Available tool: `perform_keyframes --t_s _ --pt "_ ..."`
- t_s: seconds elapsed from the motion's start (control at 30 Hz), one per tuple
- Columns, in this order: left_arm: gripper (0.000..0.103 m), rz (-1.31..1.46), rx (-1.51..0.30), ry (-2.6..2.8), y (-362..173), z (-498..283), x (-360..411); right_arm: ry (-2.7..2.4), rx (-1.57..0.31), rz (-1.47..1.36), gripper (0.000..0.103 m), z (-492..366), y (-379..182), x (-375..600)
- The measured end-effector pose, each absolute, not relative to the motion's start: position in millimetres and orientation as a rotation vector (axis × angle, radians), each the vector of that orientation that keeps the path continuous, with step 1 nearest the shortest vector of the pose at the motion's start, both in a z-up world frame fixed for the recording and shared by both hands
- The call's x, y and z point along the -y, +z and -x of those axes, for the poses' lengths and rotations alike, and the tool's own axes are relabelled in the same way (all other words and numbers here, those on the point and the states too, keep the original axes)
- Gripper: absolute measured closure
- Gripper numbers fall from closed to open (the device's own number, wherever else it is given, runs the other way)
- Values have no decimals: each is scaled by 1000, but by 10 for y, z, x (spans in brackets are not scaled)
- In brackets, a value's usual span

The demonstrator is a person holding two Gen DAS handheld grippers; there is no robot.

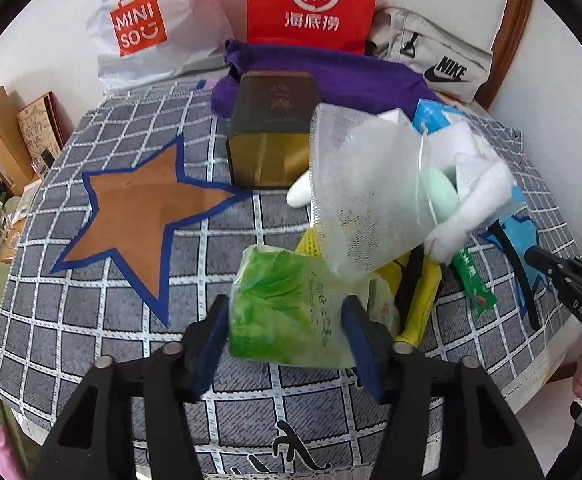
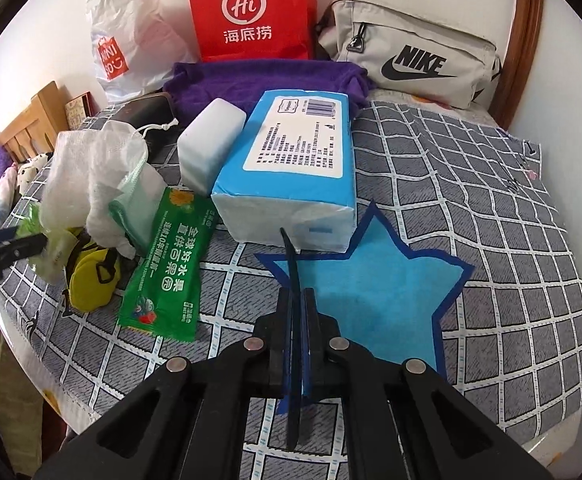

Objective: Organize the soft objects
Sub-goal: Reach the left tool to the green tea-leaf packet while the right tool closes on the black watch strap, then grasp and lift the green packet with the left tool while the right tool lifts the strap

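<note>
My left gripper [image 1: 287,338] is shut on a green-and-white tissue packet [image 1: 283,304], a blue pad against each side. A white mesh pouch [image 1: 363,192] with a pale green item inside stands just behind it, over a yellow eye mask [image 2: 91,280]. My right gripper [image 2: 297,308] is shut on a thin black strap [image 2: 291,256] that sticks up between its pads, above a blue star patch [image 2: 379,292]. Beyond it lie a blue tissue pack [image 2: 291,160], a white sponge block [image 2: 207,148] and a green sachet [image 2: 163,268]. An orange star patch [image 1: 147,208] lies to the left.
A dark tin box [image 1: 271,136] and a purple towel [image 2: 259,84] sit farther back on the checked cloth [image 2: 491,200]. A white Miniso bag [image 1: 143,24], a red paper bag [image 2: 251,12] and a grey Nike pouch [image 2: 411,56] line the wall. The table edge drops off at both sides.
</note>
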State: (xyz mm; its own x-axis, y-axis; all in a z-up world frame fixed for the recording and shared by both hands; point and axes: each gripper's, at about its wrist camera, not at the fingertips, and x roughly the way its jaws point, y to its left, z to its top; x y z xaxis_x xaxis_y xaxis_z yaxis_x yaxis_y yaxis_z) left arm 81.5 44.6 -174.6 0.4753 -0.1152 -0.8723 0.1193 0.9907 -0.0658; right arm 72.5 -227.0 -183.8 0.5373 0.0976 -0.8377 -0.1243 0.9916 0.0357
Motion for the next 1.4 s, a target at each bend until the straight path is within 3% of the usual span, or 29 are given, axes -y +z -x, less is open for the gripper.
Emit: perform_keyframes --t_s 0.13,0.8,0.97,1.17,1.3,1.4 --pt "18 -6 -1056 -148 -1768 -784 -471 131 -1007 37 99 -727 -1880 2264" --pt "17 170 -1133 -260 -1847 -743 -516 147 -1052 20 97 -803 -2037 2243" --pt "15 137 -1118 -264 -1764 -641 -531 164 -1061 20 68 -777 -2072 2239" --pt "13 33 -1121 -288 -1858 -506 -371 192 -1040 75 52 -701 -2153 2087" --pt "13 -38 -1118 -277 -1960 -488 -236 186 -1011 101 53 -661 -2169 2054" --pt "16 -93 -1108 -251 -2023 -483 -159 165 -992 106 71 -632 -2162 2071"
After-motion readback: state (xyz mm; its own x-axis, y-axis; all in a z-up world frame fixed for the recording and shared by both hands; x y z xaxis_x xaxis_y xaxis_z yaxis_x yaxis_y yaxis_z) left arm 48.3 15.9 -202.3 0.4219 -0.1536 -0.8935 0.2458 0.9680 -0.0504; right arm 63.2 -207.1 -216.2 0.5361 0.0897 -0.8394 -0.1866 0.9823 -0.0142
